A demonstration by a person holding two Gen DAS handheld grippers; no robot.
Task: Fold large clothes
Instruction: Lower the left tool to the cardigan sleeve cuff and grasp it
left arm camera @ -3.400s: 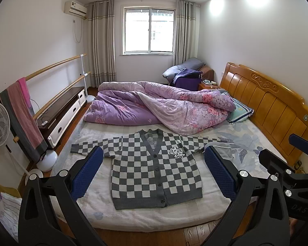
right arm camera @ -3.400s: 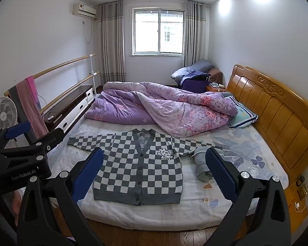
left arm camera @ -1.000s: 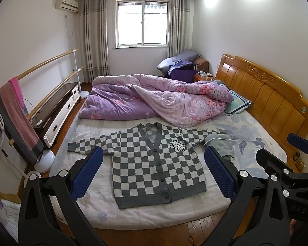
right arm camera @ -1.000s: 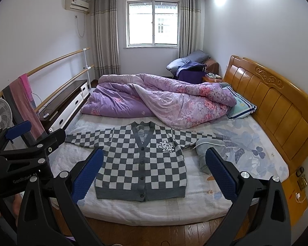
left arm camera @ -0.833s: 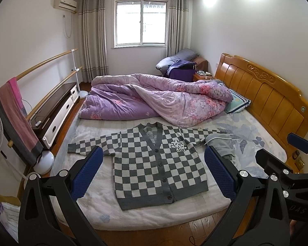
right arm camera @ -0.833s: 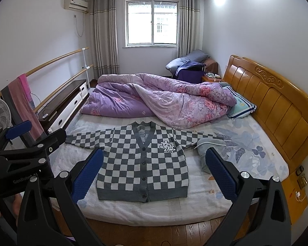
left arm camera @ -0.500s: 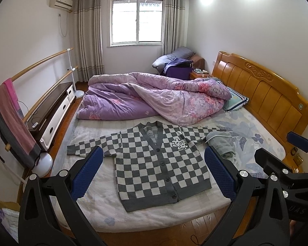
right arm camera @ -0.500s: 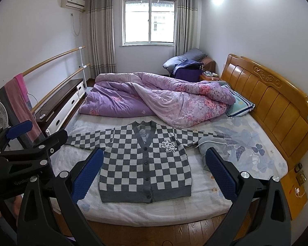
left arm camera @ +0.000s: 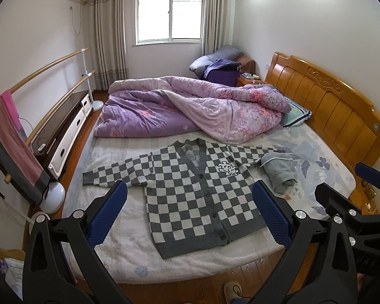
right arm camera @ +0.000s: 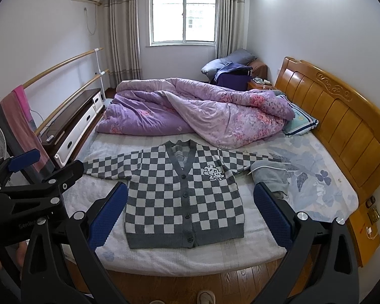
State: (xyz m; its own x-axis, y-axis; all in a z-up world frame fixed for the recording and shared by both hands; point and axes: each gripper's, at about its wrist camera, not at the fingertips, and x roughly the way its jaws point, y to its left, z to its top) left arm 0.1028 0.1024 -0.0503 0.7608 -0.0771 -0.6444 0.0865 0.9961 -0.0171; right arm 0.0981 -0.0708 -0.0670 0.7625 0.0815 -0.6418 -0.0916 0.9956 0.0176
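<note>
A grey and white checked cardigan (left arm camera: 197, 192) (right arm camera: 182, 195) lies flat and buttoned on the near half of the bed (left arm camera: 129, 243), sleeves spread out to both sides. My left gripper (left arm camera: 190, 212) is open and empty, held in the air in front of the bed's near edge. My right gripper (right arm camera: 190, 210) is open and empty too, at about the same distance. The right gripper also shows at the right edge of the left wrist view (left arm camera: 367, 202), and the left gripper at the left edge of the right wrist view (right arm camera: 33, 190). The cardigan's right sleeve end runs under a grey garment.
A folded grey garment (left arm camera: 278, 169) (right arm camera: 271, 174) lies on the bed right of the cardigan. A purple quilt (left arm camera: 190, 111) is heaped behind it. A wooden headboard (left arm camera: 329, 111) stands at the right, a low cabinet (left arm camera: 63, 129), towel rail and fan at the left.
Both grippers have drifted slightly, so the room sits a little differently in each view. The cardigan has not moved. Both grippers stay open.
</note>
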